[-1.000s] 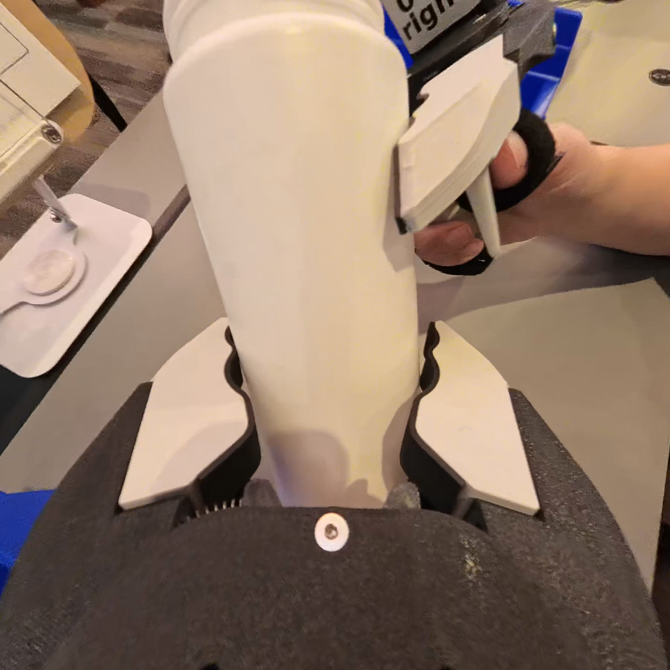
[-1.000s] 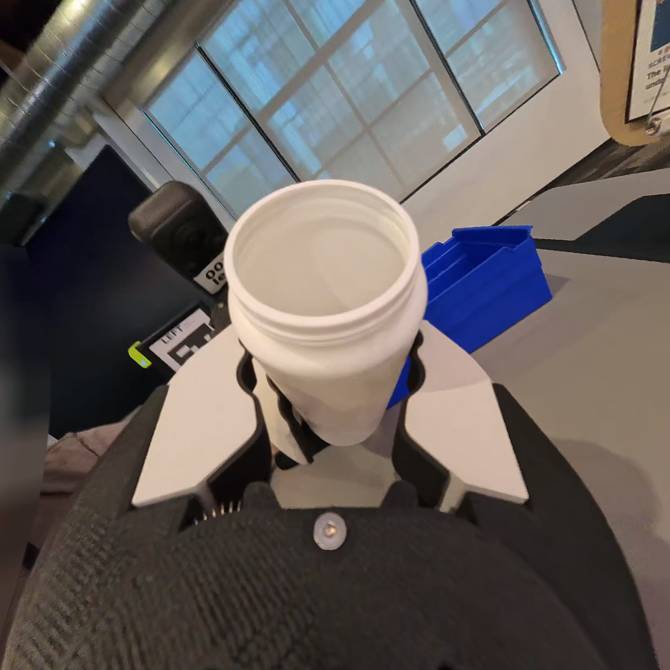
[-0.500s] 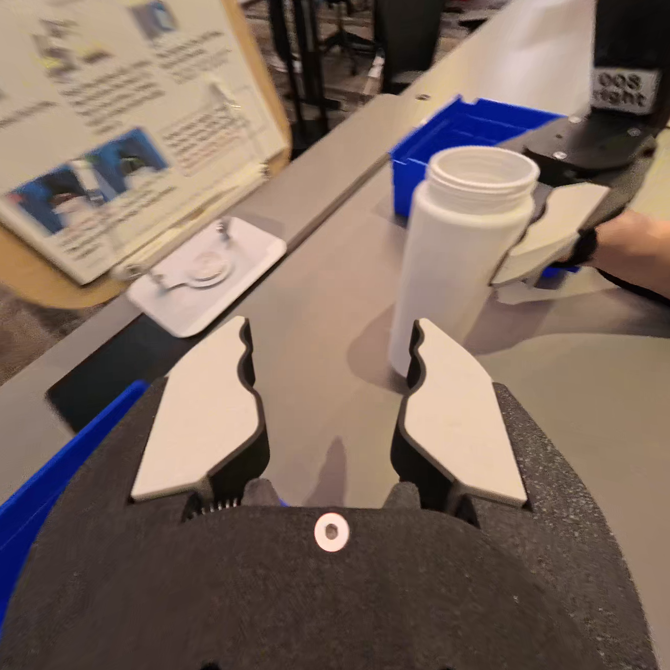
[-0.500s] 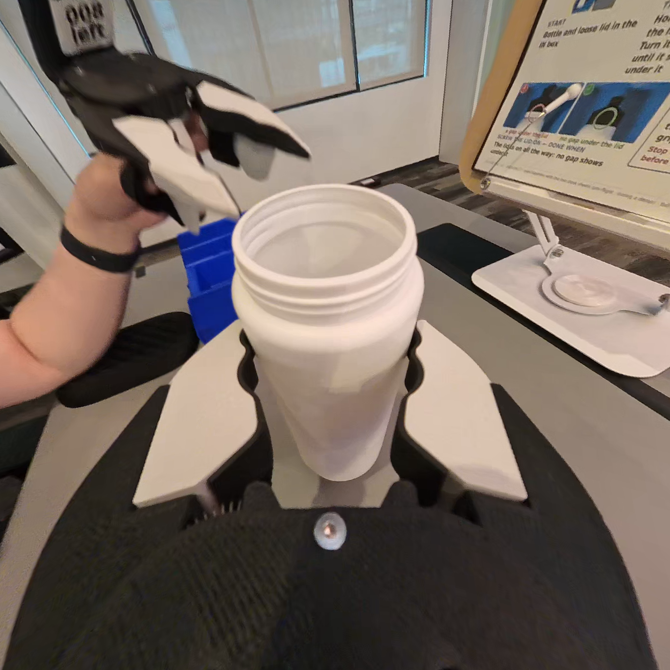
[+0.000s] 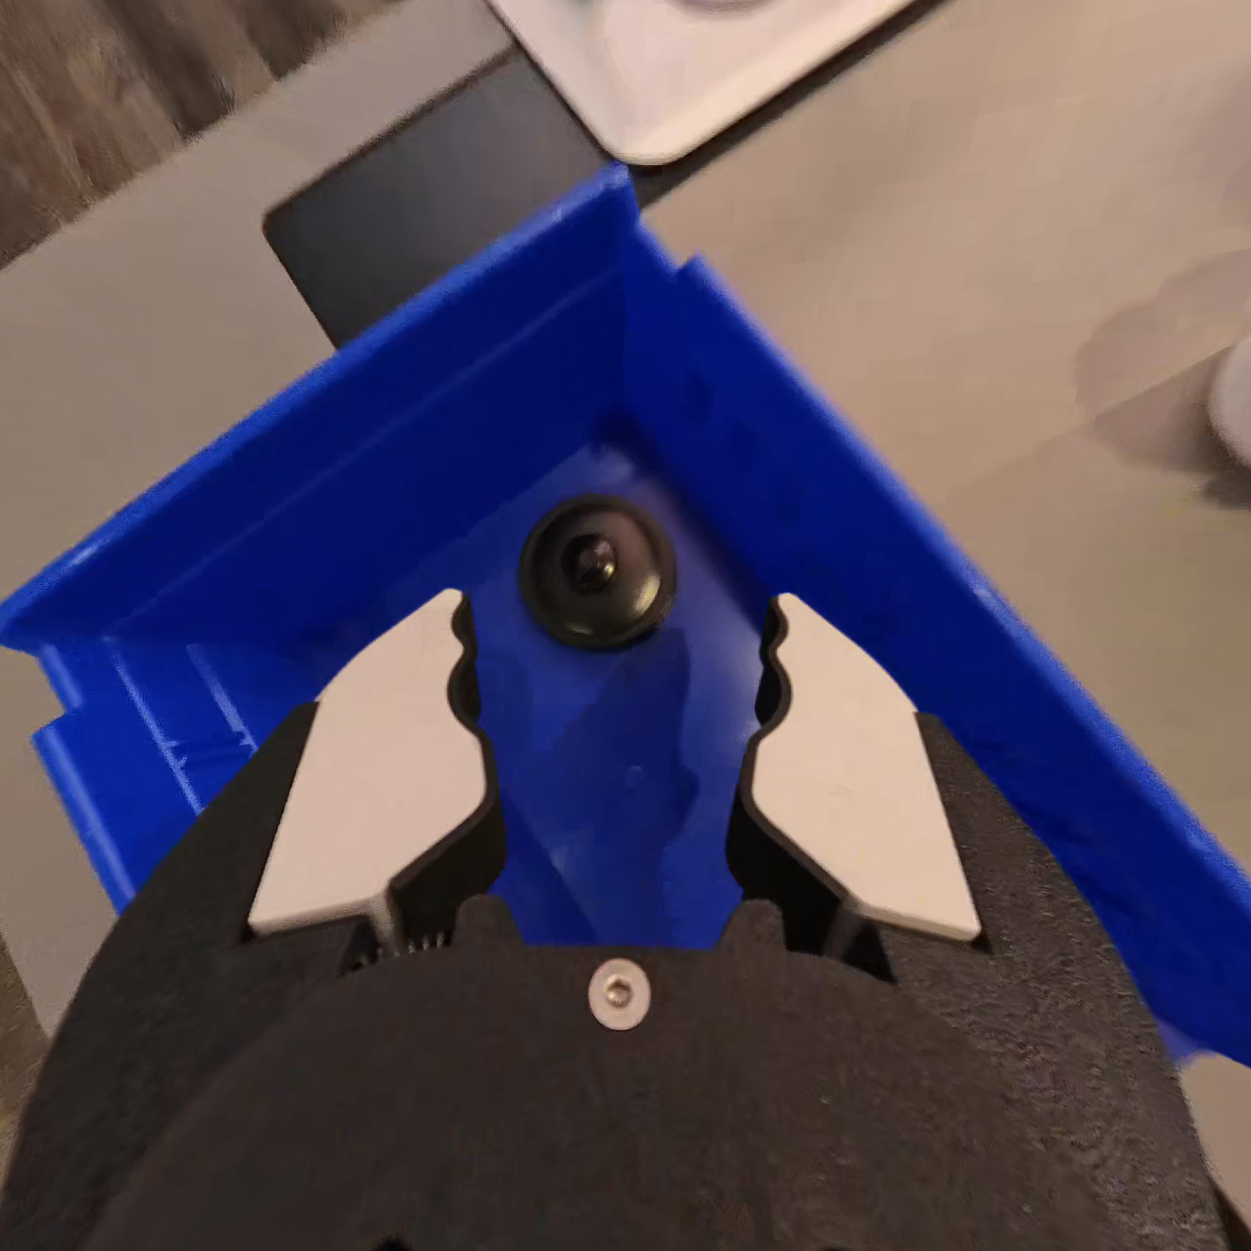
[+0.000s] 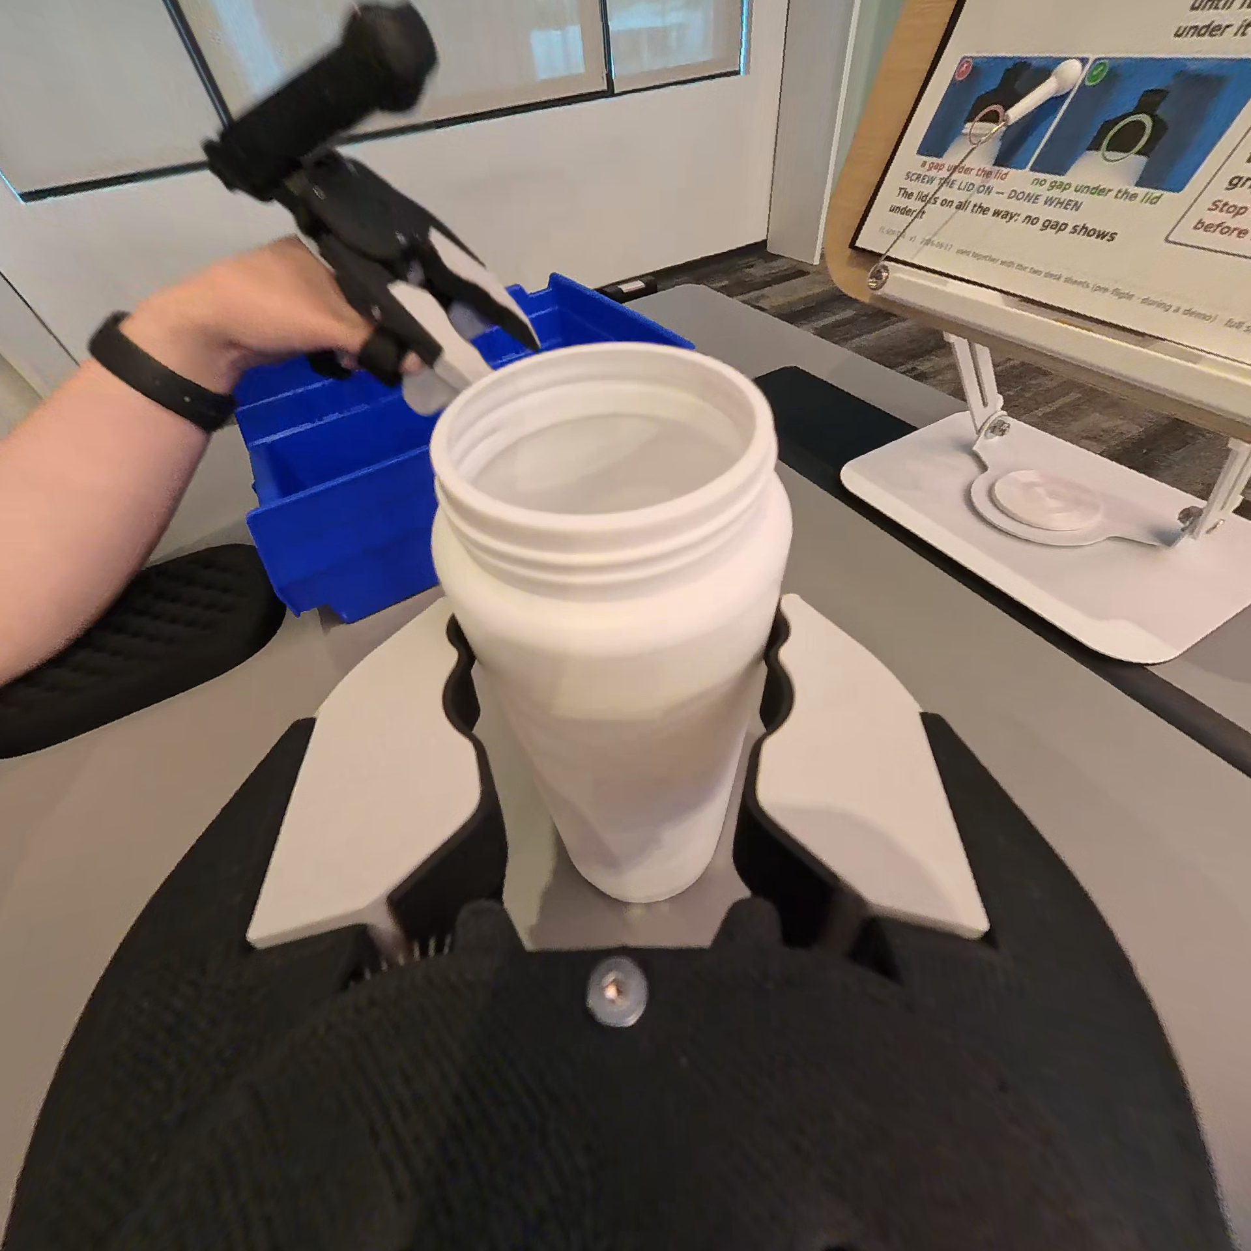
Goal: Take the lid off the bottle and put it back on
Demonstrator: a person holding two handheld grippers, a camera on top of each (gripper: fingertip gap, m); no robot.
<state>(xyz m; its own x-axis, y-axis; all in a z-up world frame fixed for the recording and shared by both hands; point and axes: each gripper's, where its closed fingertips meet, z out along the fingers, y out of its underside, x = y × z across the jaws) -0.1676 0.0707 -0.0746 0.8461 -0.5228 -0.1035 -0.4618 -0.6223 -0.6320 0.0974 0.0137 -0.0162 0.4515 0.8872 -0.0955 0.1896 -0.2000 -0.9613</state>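
Left wrist view: left tongs (image 5: 612,667) spread wide, empty, above black lid (image 5: 598,572) lying in a corner of the blue bin (image 5: 846,474). Best to descend straight and centre the lid between the jaws before closing.

Right wrist view: right tongs (image 6: 616,667) clamp the white bottle (image 6: 609,609), upright on the bench (image 6: 1015,778), mouth uncapped. The lid is hidden here; the bottle barely shows in the left view.

Light was even, soft, indoor; windows (image 6: 406,61) behind gave pale daylight. Left wrist view was motion-blurred throughout, blue bin (image 5: 846,433) edges smeared, table (image 5: 1015,203) grain lost. Right wrist view was sharper; left gripper (image 6: 474,338) streaked with motion, bottle (image 6: 609,609) slightly soft. Wide-angle bending showed toward edges. Shadows were faint, glare small on bin floor
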